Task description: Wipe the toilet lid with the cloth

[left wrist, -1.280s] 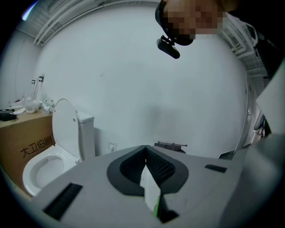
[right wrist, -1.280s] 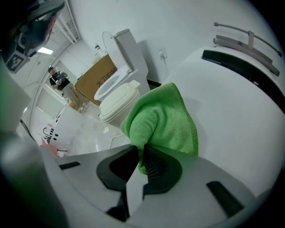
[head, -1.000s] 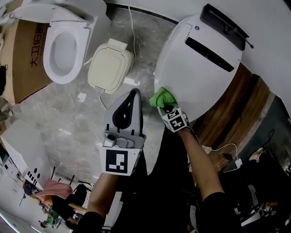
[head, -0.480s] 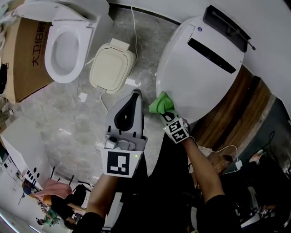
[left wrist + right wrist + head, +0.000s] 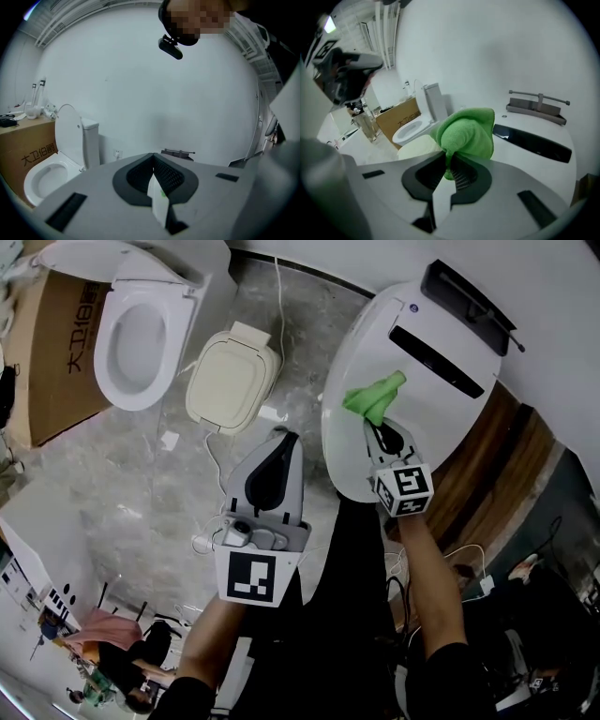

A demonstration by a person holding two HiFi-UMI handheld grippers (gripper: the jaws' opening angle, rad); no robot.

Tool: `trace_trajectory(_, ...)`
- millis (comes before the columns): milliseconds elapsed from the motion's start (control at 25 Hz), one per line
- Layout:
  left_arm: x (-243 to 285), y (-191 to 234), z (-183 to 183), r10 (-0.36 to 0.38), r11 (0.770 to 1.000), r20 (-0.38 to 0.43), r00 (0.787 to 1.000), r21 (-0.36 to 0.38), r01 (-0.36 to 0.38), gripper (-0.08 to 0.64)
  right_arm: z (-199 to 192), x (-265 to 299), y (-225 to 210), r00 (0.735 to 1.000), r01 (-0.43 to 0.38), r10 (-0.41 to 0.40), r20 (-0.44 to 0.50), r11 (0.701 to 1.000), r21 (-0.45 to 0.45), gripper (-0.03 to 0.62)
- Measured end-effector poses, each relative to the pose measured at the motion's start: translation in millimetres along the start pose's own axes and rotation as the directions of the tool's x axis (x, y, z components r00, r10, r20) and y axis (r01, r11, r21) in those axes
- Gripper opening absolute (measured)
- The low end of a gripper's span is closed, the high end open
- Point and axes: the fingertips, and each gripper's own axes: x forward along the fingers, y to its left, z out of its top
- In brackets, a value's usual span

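Observation:
The white toilet lid point(image 5: 412, 409) fills the upper right of the head view, closed, with a dark strip near its hinge. My right gripper point(image 5: 377, 425) is over the lid's middle, shut on a bunched green cloth point(image 5: 374, 397). In the right gripper view the cloth point(image 5: 468, 133) bulges out of the shut jaws above the lid point(image 5: 534, 154). My left gripper point(image 5: 278, 439) hangs beside the lid's left edge above the floor, jaws together and holding nothing. The left gripper view shows its jaws point(image 5: 153, 165) pointing at a white wall.
A second toilet point(image 5: 141, 329) with its seat open stands at the upper left beside a cardboard box point(image 5: 47, 362). A cream seat lid point(image 5: 232, 378) lies on the grey floor between the toilets. White cables point(image 5: 211, 451) run across the floor. Wood flooring point(image 5: 483, 474) lies to the right.
My right gripper has carried the green cloth from the lid's near left edge up and right to the lid's middle. The left gripper has barely shifted.

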Motion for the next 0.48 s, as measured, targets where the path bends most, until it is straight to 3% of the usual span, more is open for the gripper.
trace_trajectory(240, -3, -2, -2, 0.005, 1.0, -0.012, 1.0, -0.007, -0.005, 0.009, 65, 39, -104, 0.984, 0.167, -0.174, 0.037, 0.975, 0.143, 0.043)
trace_trajectory(360, -4, 0, -4, 0.003, 1.0, -0.013, 1.0, -0.007, -0.003, 0.009, 79, 56, -146, 0.97, 0.236, -0.242, 0.003, 0.949, 0.207, 0.043)
trace_trajectory(480, -4, 4, -7, 0.008, 1.0, -0.022, 1.0, -0.004, -0.008, 0.009, 80, 75, -169, 0.964, 0.267, -0.257, -0.073, 0.939, 0.217, 0.043)
